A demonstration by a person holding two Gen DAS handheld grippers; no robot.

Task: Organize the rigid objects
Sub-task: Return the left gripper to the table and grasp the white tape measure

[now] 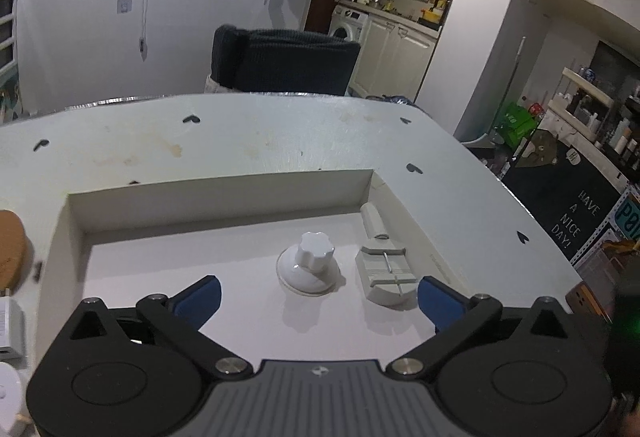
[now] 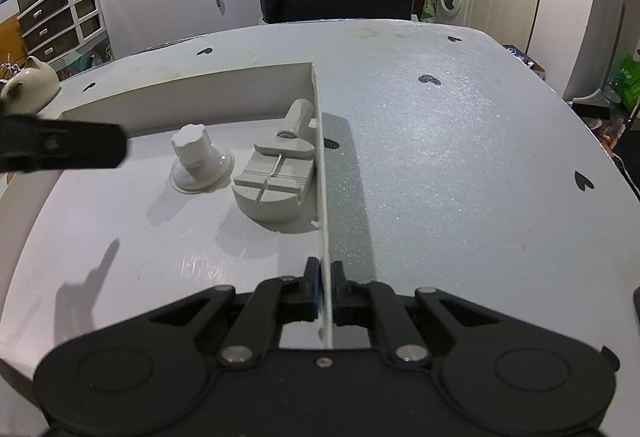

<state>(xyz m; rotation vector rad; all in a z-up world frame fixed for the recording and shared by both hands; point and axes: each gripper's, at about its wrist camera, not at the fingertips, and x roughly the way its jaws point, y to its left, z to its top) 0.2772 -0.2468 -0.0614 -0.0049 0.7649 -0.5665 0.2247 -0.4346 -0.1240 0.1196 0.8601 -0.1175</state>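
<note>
A shallow white box (image 1: 216, 193) (image 2: 320, 165) lies on the table. Inside it stand a white suction cup with a knob (image 1: 308, 267) (image 2: 200, 165) and a grey slotted tool with a handle (image 1: 386, 273) (image 2: 276, 177) by the box's right wall. My left gripper (image 1: 318, 297) is open and empty, hovering just in front of both objects. My right gripper (image 2: 325, 277) is shut on the box's right wall near its front corner. One finger of the left gripper (image 2: 64, 147) shows at the left of the right wrist view.
The white table (image 2: 460, 157) has small black heart marks. A dark chair (image 1: 284, 61) stands at the far edge. A cork coaster (image 1: 10, 249) and white items lie left of the box. A ceramic cat pot (image 2: 30, 85) sits far left.
</note>
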